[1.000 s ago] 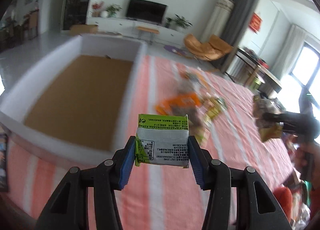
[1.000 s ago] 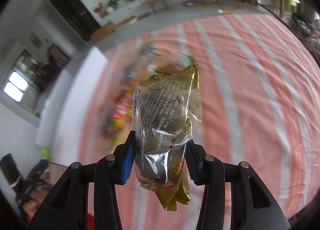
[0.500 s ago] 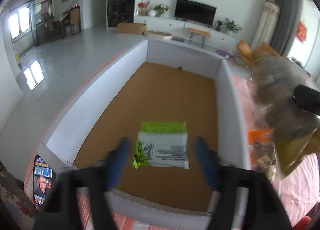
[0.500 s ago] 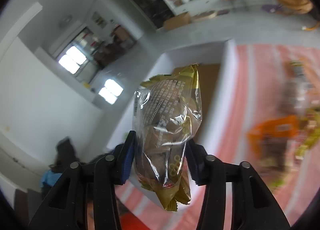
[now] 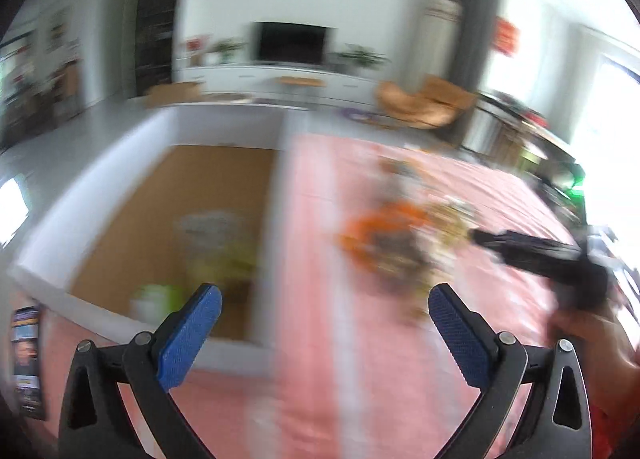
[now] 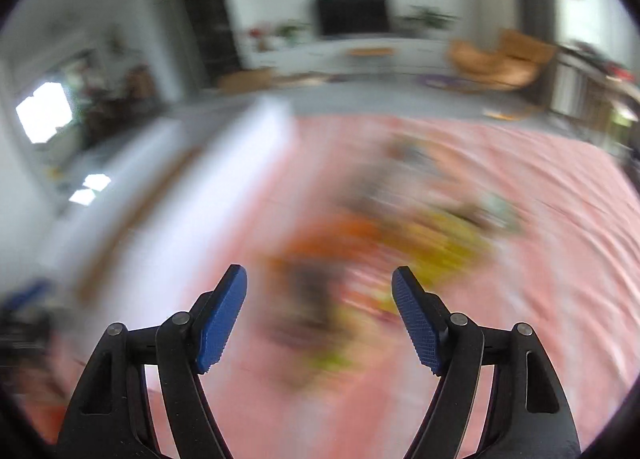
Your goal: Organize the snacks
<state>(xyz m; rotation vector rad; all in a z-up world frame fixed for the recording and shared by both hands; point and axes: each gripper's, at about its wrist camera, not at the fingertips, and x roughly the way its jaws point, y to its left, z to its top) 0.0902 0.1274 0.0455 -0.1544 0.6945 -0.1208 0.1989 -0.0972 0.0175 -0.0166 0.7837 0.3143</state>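
Note:
Both views are motion-blurred. My left gripper (image 5: 325, 295) is open and empty above the pink striped cloth, just right of the white-walled box (image 5: 276, 219) with a brown floor. Inside the box lie the green and white packet (image 5: 154, 299) and a clear gold snack bag (image 5: 216, 243), both blurred. My right gripper (image 6: 319, 279) is open and empty over the blurred snack pile (image 6: 400, 235). It also shows in the left wrist view (image 5: 476, 236) as a black arm at the pile's (image 5: 400, 235) right edge.
The pink and white striped cloth (image 6: 560, 259) covers the surface. A phone (image 5: 26, 359) lies left of the box's near corner. The box wall (image 6: 192, 195) runs along the left in the right wrist view. A living room with TV and orange chairs lies beyond.
Both grippers have opened and let go of their snacks, which now lie in the box. Both have swung right, from over the box towards the snack pile.

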